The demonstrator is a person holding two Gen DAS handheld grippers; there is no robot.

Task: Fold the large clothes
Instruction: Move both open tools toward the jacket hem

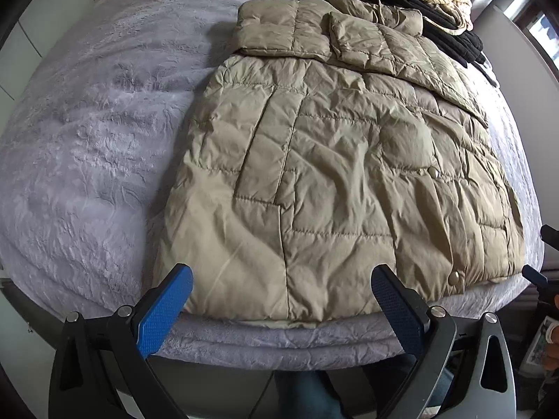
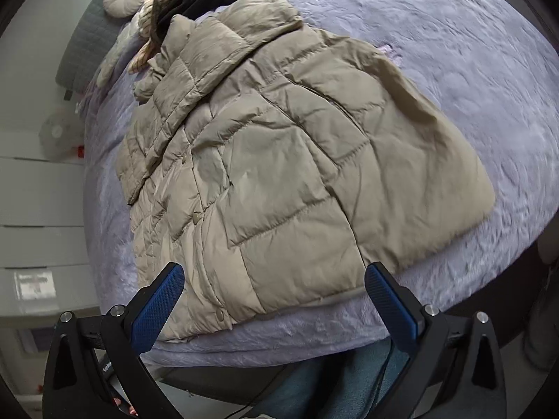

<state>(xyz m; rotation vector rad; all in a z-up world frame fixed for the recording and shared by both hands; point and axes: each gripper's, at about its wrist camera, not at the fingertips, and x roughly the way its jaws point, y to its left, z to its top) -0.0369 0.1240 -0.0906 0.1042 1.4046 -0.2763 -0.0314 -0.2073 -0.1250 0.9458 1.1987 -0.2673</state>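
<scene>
Jacket (image 1: 335, 174), beige and quilted, lies flat on the fuzzy lavender blanket (image 1: 87, 122), sleeves folded across its top, hem at the near edge. My left gripper (image 1: 283, 286) and right gripper (image 2: 274, 284) both hover spread wide at that hem, gripping nothing.

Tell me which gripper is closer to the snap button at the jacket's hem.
Right. The right gripper hovers almost directly over the snap button; the left gripper sits further along the hem, leaving it beyond its right-hand finger.

Tan quilted jacket (image 1: 335, 174), lilac blanket (image 1: 87, 139)
</scene>
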